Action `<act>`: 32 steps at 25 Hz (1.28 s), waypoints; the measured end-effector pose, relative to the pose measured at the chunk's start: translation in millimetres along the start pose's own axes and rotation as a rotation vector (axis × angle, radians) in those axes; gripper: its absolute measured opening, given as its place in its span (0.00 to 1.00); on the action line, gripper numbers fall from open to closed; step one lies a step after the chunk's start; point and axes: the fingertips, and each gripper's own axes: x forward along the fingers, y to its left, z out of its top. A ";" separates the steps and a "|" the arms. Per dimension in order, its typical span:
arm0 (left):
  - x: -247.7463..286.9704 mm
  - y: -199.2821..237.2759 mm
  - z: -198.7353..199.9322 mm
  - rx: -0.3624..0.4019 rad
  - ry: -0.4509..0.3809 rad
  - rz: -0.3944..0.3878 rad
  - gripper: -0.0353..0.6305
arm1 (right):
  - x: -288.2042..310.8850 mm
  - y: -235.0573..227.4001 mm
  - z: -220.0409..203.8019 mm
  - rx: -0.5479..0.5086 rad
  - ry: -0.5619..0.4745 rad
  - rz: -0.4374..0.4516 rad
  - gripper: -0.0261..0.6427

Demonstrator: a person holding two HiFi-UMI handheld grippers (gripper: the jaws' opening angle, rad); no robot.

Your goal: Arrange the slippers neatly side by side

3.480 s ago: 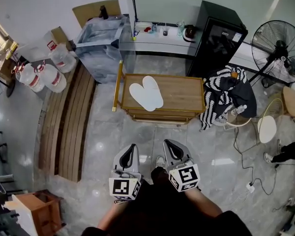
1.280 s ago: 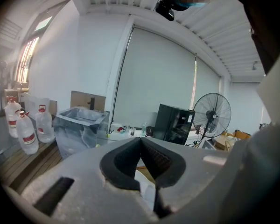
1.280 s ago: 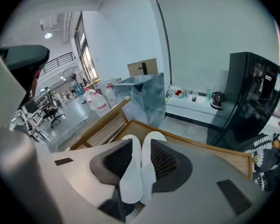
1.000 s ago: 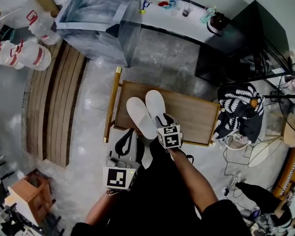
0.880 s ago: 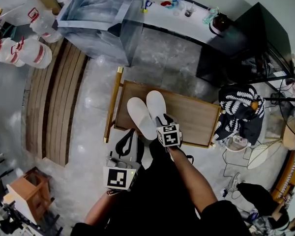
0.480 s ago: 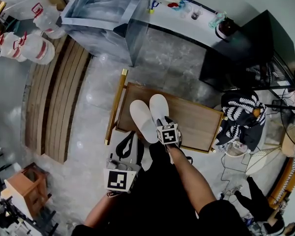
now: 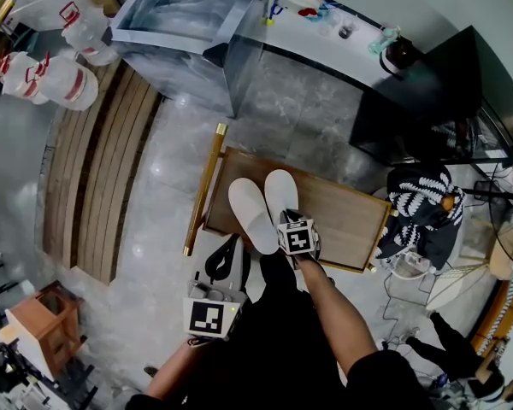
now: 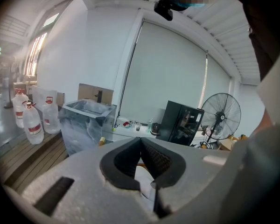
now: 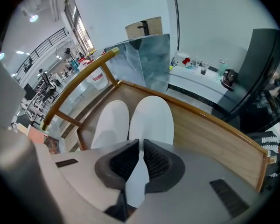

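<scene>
The right-hand slipper (image 9: 151, 120) lay on the worktop (image 7: 342, 216) touching its mate (image 9: 110, 125) but out of line, the right gripper's (image 9: 141, 143) fingers closing on its heel edge, which should be pinched firmly and slid level, while the left gripper's (image 8: 141, 141) fingers were pressed together, empty.

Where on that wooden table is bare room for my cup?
On the wooden table, the right half, between the right slipper and the right edge, is bare. The left half is crowded: the left slipper lies there too.
</scene>
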 end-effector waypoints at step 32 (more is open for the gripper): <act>47.5 -110.8 -3.1 0.136 0.035 -0.281 0.08 | -101.1 -120.5 -62.7 0.464 -0.189 -0.138 0.07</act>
